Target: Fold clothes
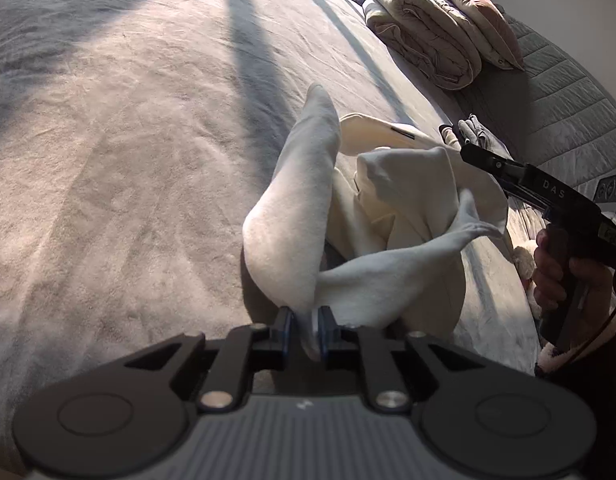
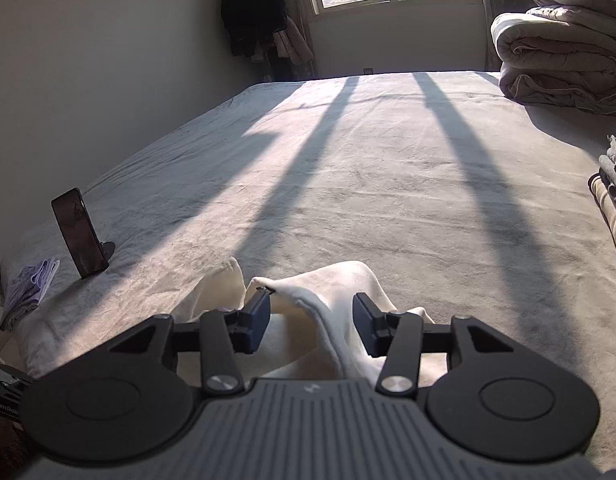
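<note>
cream garment [image 1: 388,200] bunched, lower folds hidden behind left gripper [image 1: 303,330]

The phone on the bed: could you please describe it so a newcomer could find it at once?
Start at the large grey bed and follow its left edge toward the near corner. There the phone stands upright on a small stand, dark and rigid, beside a limp lilac cloth lying flat.

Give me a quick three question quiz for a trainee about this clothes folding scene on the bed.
1. True or false: the left tool is shut on the cream garment.
2. Is the right tool open or shut?
3. What lies under the pink pillow at the far end of the bed? A) phone B) folded duvet C) jacket

Key: 1 true; 2 open; 3 B.
</note>
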A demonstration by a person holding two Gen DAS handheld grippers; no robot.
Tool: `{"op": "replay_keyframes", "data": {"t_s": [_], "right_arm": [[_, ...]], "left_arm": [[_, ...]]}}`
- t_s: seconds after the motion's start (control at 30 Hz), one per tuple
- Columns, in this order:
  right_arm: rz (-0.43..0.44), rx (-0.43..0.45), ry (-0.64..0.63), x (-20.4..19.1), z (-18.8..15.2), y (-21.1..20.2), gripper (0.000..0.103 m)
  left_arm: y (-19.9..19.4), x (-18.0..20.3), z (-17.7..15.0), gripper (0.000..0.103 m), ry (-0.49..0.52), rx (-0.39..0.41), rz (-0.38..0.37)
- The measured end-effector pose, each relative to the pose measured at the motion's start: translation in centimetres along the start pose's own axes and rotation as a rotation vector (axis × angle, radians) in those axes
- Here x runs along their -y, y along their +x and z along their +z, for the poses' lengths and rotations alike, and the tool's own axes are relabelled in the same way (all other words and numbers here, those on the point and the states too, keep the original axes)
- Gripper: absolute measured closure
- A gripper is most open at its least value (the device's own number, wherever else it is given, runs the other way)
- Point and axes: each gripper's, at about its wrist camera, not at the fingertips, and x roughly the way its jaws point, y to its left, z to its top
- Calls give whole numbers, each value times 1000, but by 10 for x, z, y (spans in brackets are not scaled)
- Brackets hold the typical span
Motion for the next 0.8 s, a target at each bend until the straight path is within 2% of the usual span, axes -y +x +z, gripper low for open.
{"op": "replay_keyframes", "data": {"t_s": [0.03,0.1,0.23,0.37,0.5,0.57,0.67,0.7,0.77,0.8], "right_arm": [[22,7,-20,-6,1,-1,48],[60,7,-59,-17,2,2,48],[108,-32,-131,-34,-1,13,48],[94,-74,-269,-55,-3,23,48],[91,-167,-425,-76,-3,37,37],[59,-231,-511,-86,-5,48,36],[-22,-298,-585,-92,-11,59,36],[-53,-317,-604,-93,-13,63,39],[-115,-355,-642,-94,-17,69,68],[-145,-374,-661,-95,-19,72,88]], "left_arm": [[-1,1,3,68,-2,22,7],[1,2,11,65,-1,61,32],[9,9,27,65,17,128,58],[22,20,46,65,86,174,67],[34,16,59,65,66,166,91],[38,12,65,65,37,159,85],[48,6,68,64,7,92,87],[51,4,68,63,-3,68,88],[59,-1,67,61,-25,9,95],[65,-3,64,61,-40,-30,104]]}}
